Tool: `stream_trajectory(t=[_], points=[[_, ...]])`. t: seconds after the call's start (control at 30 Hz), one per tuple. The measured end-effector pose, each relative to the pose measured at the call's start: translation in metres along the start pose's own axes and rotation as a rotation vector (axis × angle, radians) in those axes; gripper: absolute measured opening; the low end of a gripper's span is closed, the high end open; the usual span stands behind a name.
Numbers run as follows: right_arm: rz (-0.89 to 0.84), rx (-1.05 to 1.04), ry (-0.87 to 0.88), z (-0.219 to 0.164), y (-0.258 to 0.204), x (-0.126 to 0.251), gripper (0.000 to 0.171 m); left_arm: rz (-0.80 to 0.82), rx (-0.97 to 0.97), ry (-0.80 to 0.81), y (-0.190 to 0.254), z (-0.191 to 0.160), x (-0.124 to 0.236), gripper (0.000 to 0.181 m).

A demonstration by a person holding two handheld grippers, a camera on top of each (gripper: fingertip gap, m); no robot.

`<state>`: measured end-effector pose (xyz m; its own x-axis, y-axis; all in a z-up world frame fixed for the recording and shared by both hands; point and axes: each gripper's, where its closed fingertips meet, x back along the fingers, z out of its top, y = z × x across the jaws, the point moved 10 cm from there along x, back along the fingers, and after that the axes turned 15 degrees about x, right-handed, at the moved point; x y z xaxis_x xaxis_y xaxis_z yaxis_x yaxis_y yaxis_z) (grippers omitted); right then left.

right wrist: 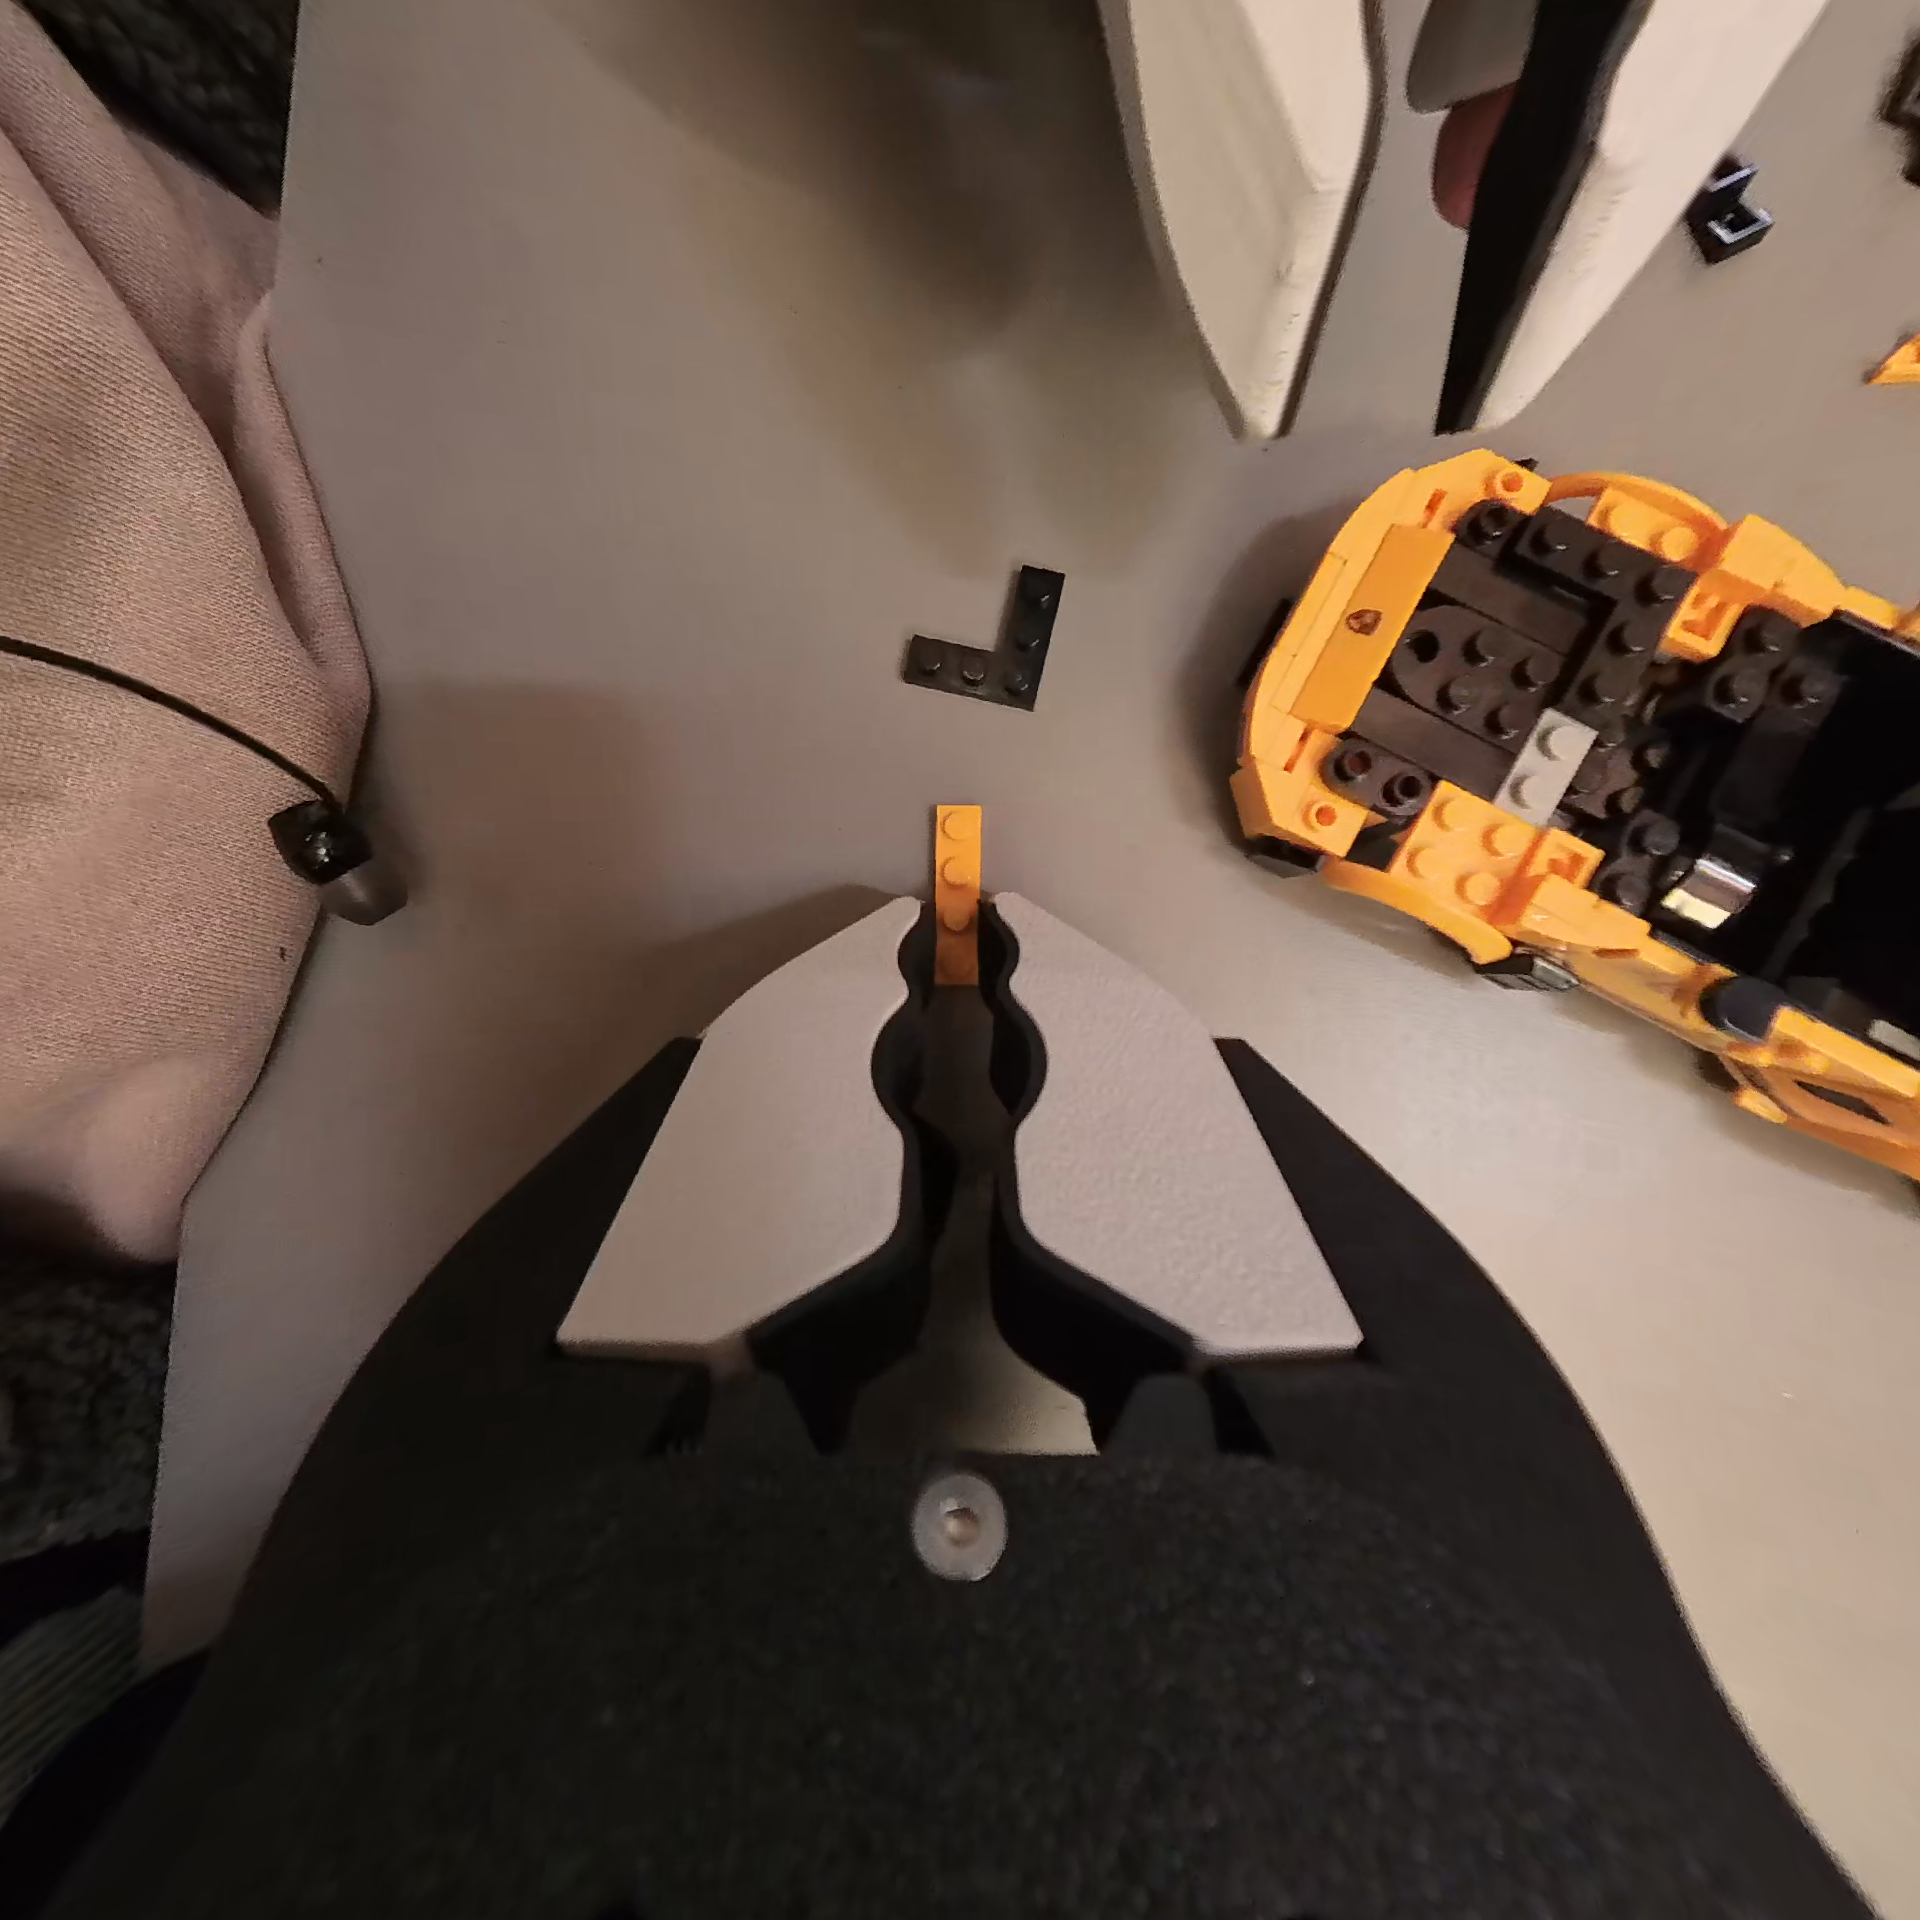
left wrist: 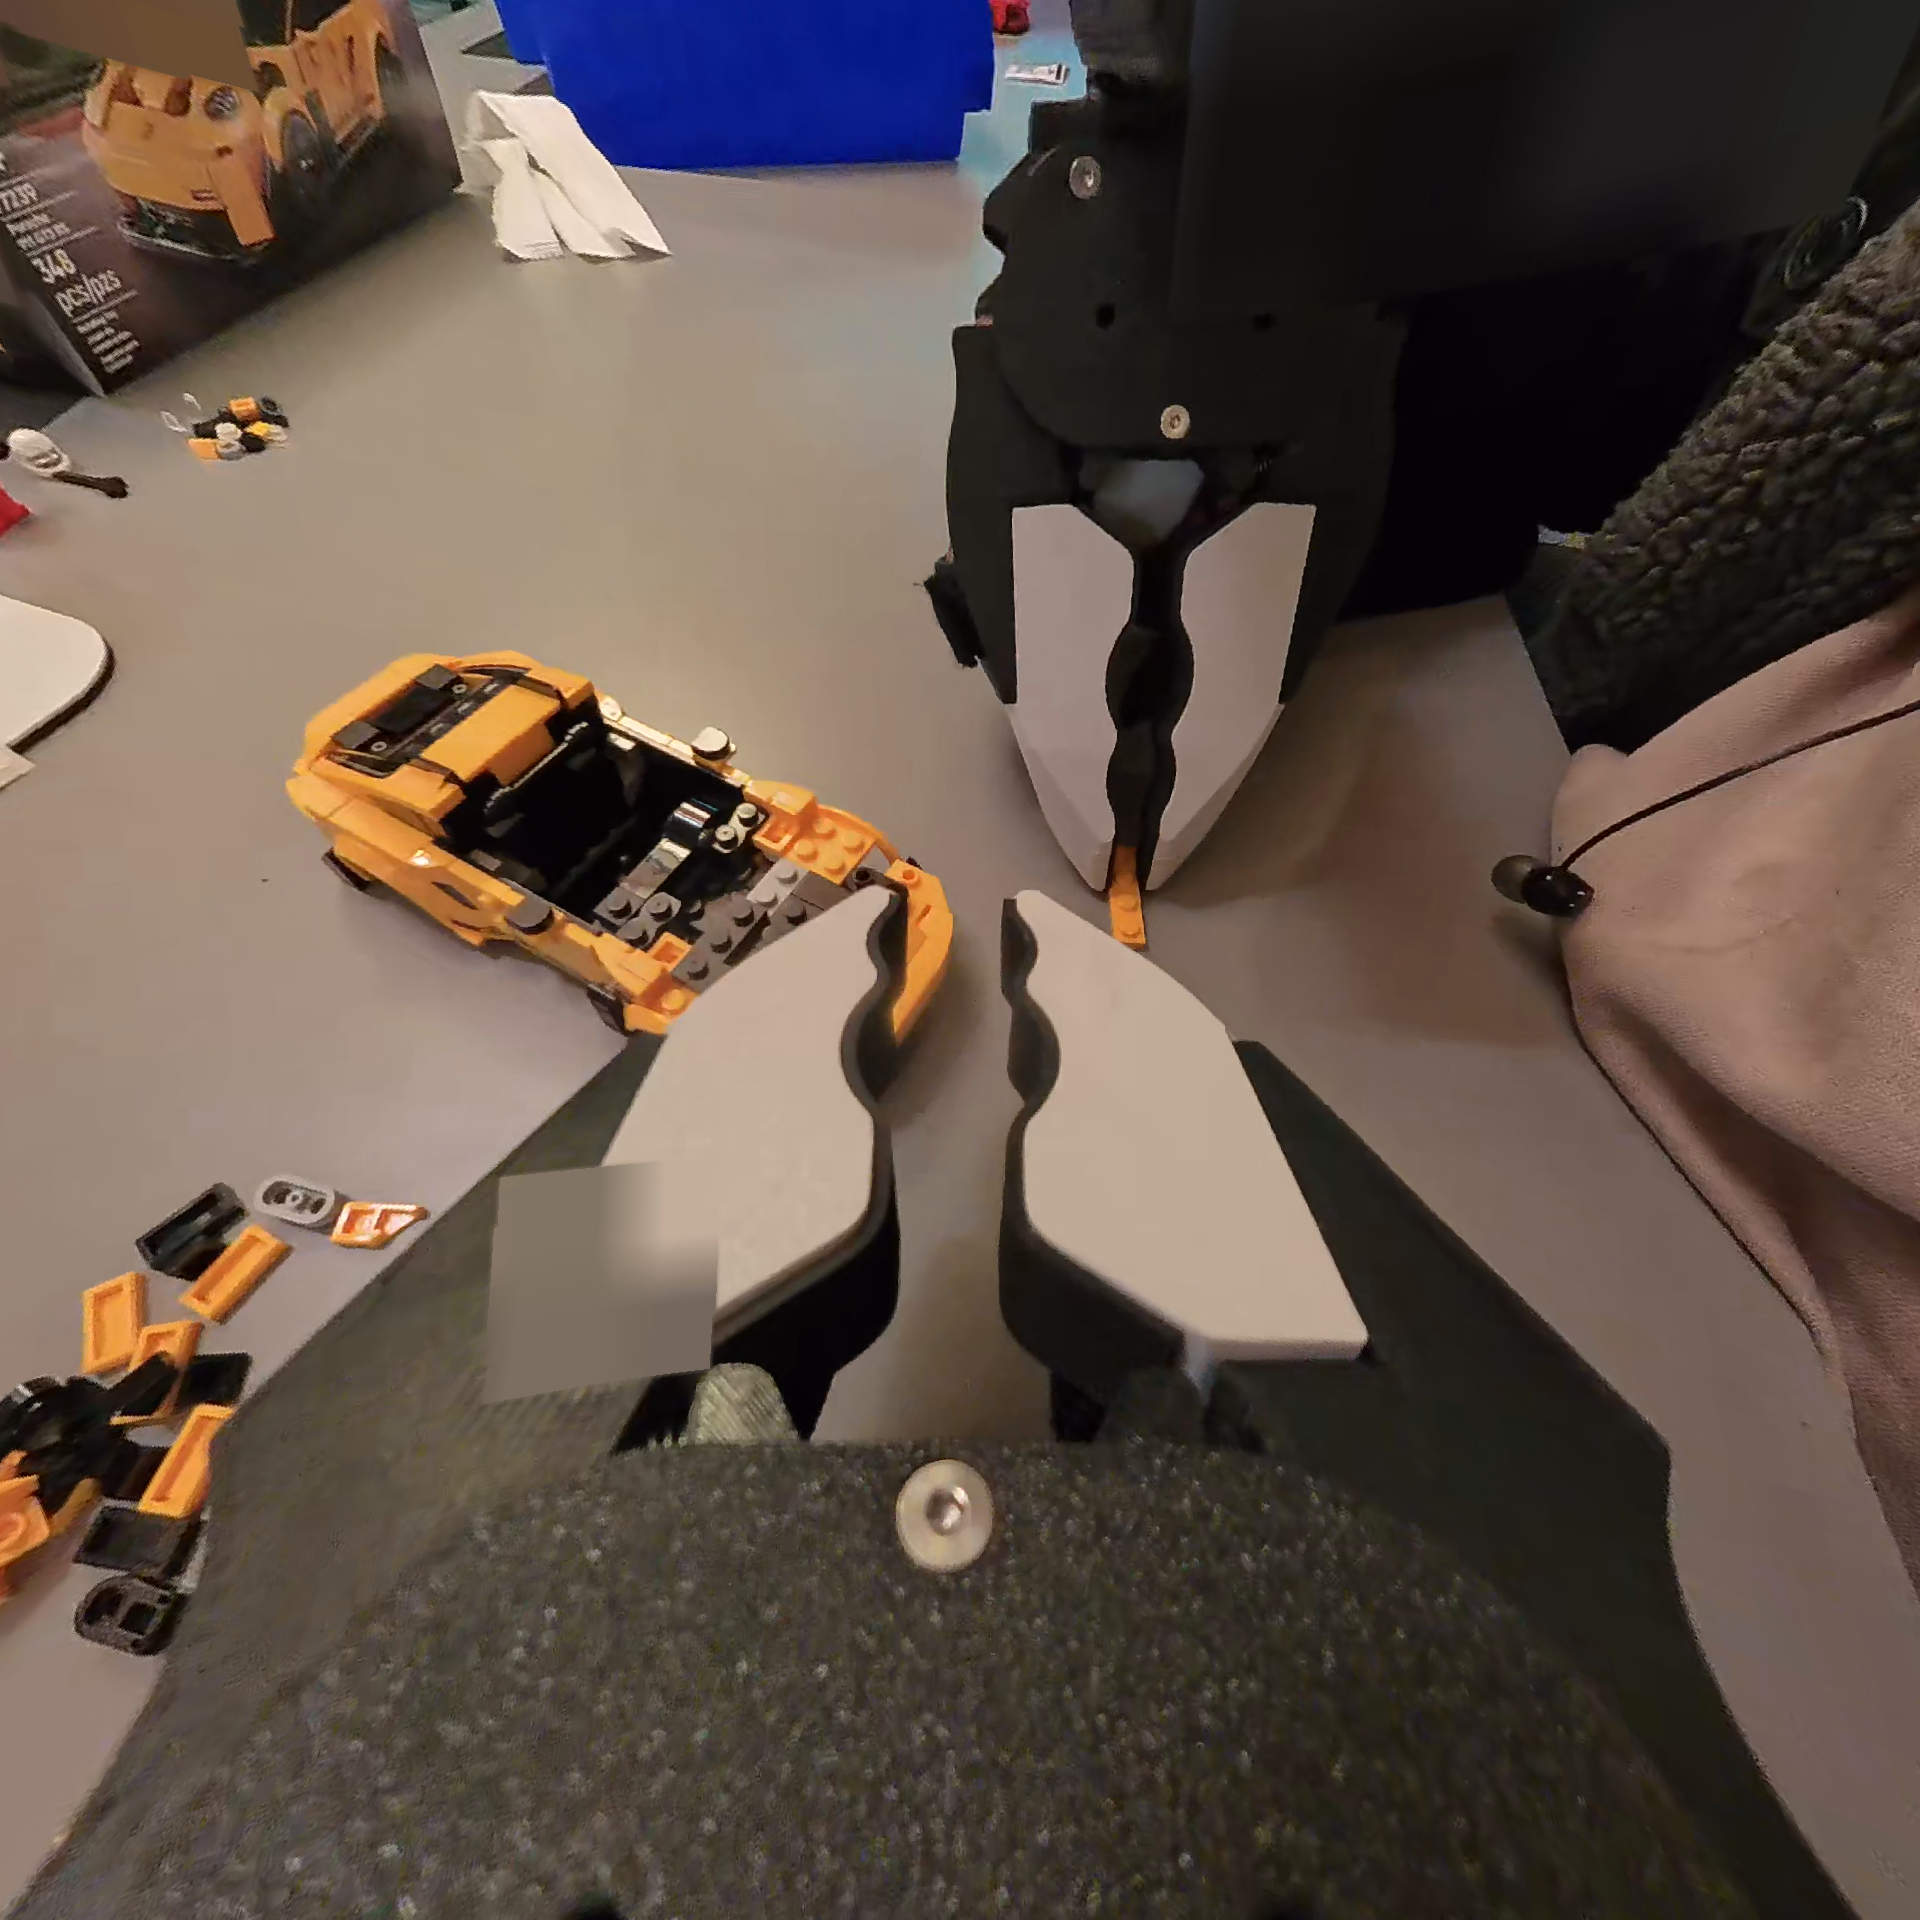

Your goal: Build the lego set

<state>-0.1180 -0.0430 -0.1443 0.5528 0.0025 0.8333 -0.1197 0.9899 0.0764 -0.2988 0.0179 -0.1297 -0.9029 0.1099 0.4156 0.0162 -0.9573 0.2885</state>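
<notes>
A partly built orange and black lego car stands on the grey table; it also shows in the right wrist view. My right gripper is shut on a narrow orange plate, whose far end sticks out past the fingertips just above the table. In the left wrist view the right gripper points down with the orange plate at its tips. My left gripper is open and empty, close to the car's front and near the right gripper. A black L-shaped plate lies on the table ahead of the right gripper.
Loose orange and black pieces lie at the lower left, and a small pile lies farther back. The set's box, white paper and a blue container stand at the back. A person's beige garment with a drawstring borders the right. There is about 9 centimeters between the tips of the two grippers.
</notes>
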Motion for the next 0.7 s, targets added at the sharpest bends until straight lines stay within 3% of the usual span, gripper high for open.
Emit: stream_trajectory(t=[0.7], points=[[-0.048, -0.035, 0.022, -0.012, 0.006, 0.006, 0.007, 0.001, -0.001, -0.024, -0.001, -0.002, -0.002, 0.018]])
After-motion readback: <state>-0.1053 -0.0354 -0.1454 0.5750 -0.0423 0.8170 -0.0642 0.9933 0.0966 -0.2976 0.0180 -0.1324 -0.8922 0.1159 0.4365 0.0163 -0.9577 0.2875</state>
